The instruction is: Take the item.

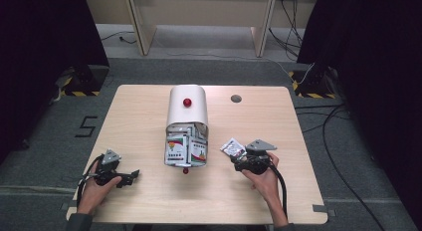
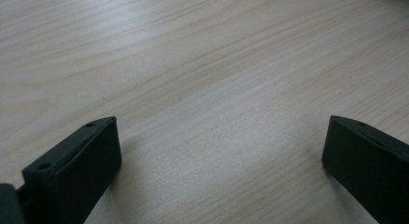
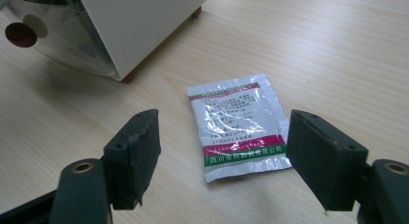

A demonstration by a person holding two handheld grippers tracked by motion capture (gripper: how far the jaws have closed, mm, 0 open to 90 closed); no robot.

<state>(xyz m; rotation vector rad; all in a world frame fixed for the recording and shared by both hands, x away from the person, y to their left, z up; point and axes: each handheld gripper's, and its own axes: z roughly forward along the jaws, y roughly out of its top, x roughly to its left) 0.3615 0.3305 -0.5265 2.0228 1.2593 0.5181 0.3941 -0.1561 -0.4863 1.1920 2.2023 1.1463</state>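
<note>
Two grippers, both with jaws spread: right gripper (image 3: 223, 154) straddling sachet (image 3: 238, 126) flat on table (image 1: 149, 106), likely poised for pickup. Left gripper (image 1: 130, 175) idle near front-left corner; box (image 1: 186, 125) mid-table.

Black tongs (image 3: 222, 151) with screw holes; black cables; seemingly grey cuff.

A dark numeral "5" (image 1: 87, 126) stands on the grey floor left of the table. The sachet (image 3: 238, 126) on the table carries Chinese print in red and green bands, too small to read.
</note>
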